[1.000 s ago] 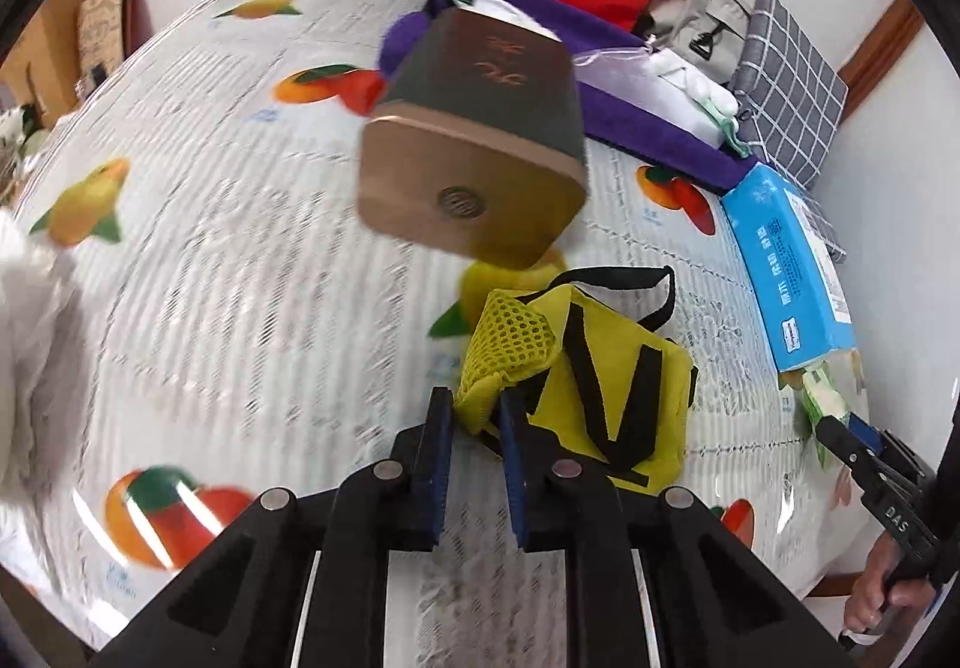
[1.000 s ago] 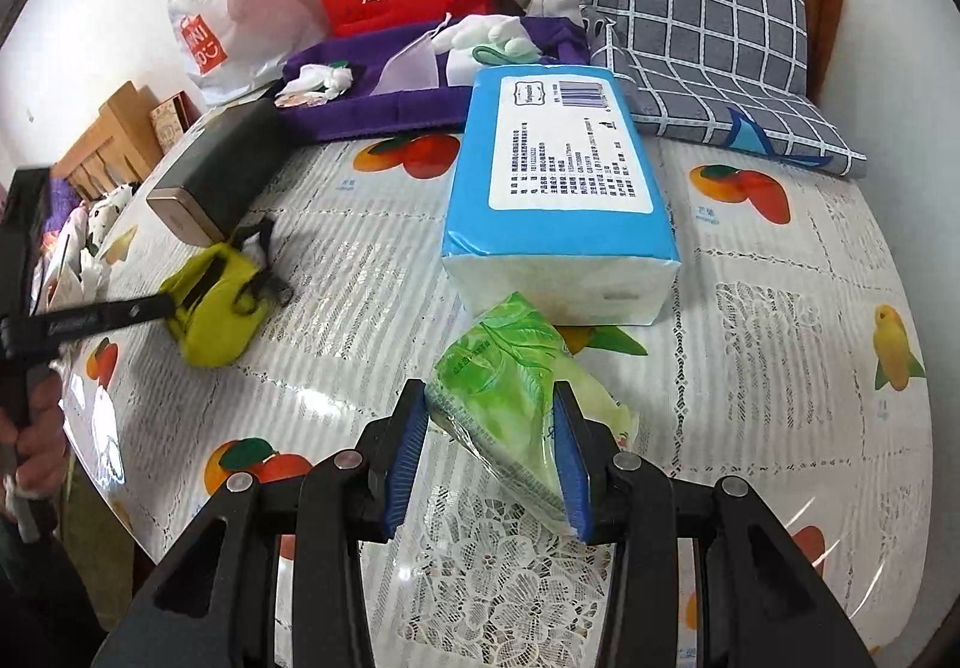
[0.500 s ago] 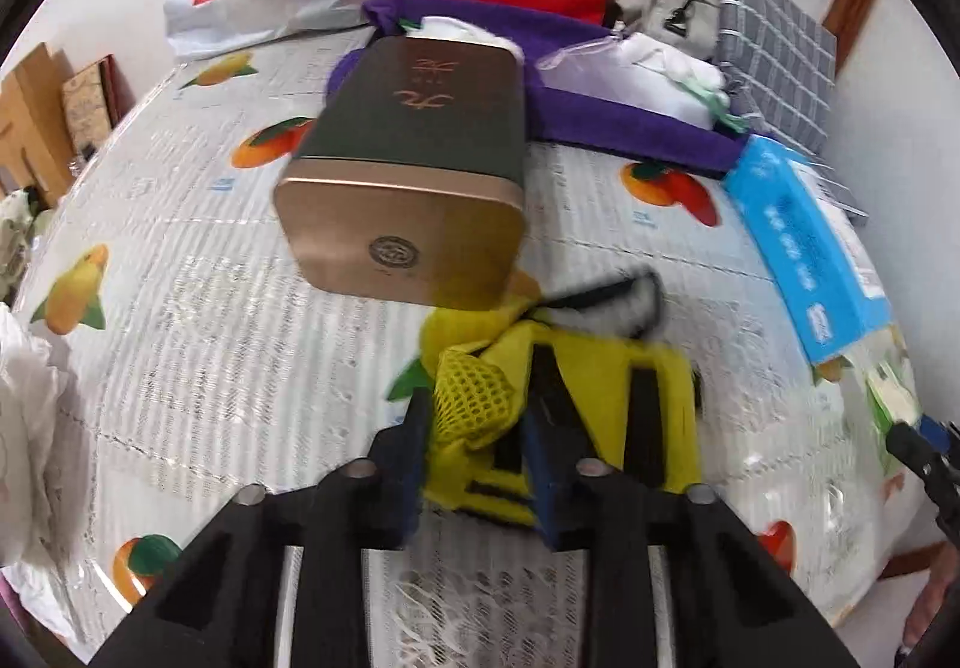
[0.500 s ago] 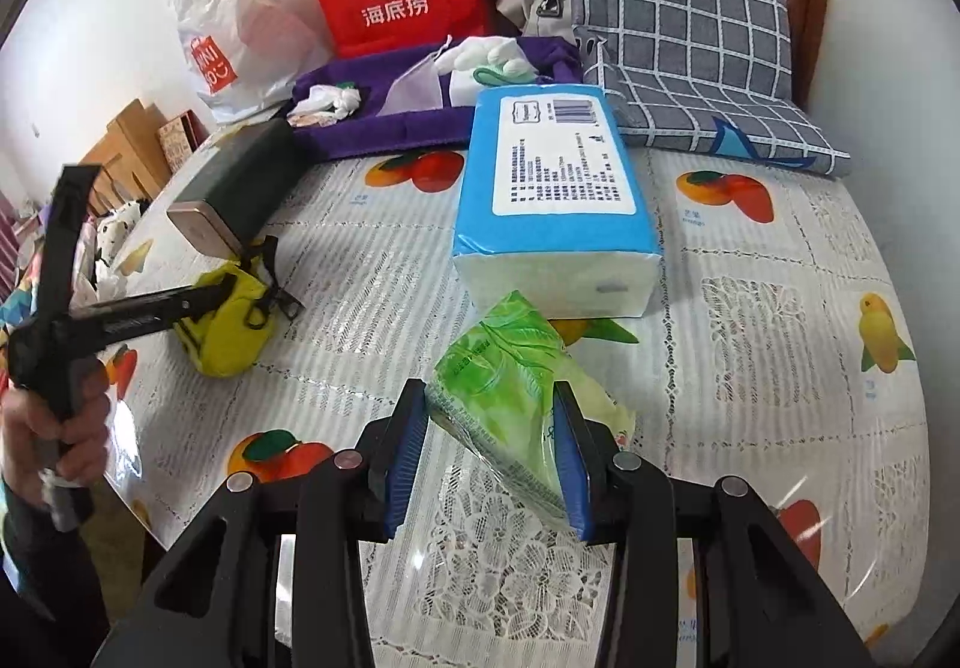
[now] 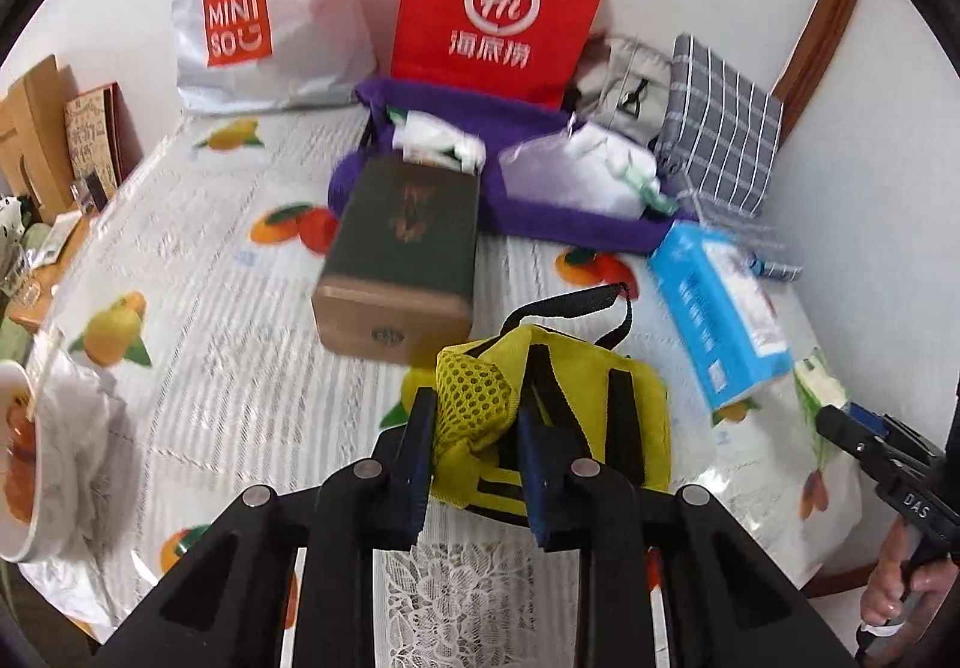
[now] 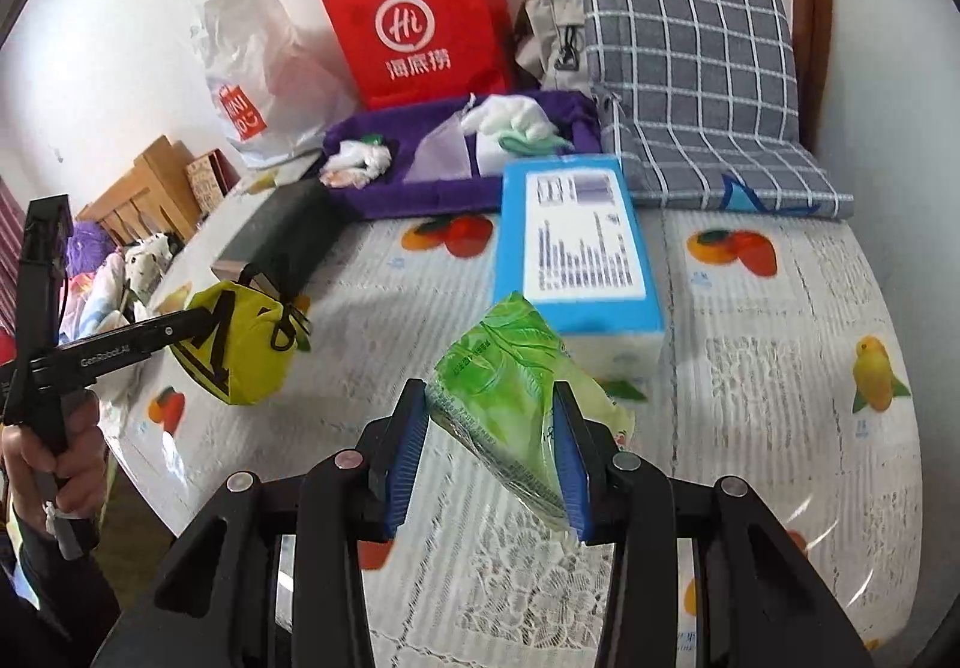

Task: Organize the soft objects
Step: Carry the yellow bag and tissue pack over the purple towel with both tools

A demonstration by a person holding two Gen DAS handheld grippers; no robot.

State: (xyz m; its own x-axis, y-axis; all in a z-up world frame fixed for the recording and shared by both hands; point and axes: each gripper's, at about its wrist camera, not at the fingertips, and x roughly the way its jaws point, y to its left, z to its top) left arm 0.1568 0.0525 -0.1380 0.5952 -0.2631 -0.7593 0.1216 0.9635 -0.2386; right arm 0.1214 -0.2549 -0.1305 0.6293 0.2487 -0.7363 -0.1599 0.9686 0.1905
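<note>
Above fruit-print worktop (image 6: 750, 368): two tongs. Left tongs (image 5: 474, 428) clamped on mesh corner of one yellow fabric pouch with black straps (image 5: 576, 416), lifted clear. Right tongs (image 6: 489, 428) clamped on one green plastic tissue pack (image 6: 510, 386), raised. One blue tissue brick (image 6: 576, 242) behind. Purple tray contents blurred.

Both wrist views look steeply down, close, sharing the fruit-print table (image 5: 198, 368).

My left gripper (image 5: 474, 443) has closed on the yellow pouch (image 5: 558, 416) and lifted it off the bench (image 5: 198, 356); my right gripper (image 6: 489, 449) has raised the green tissue pack (image 6: 510, 386).
</note>
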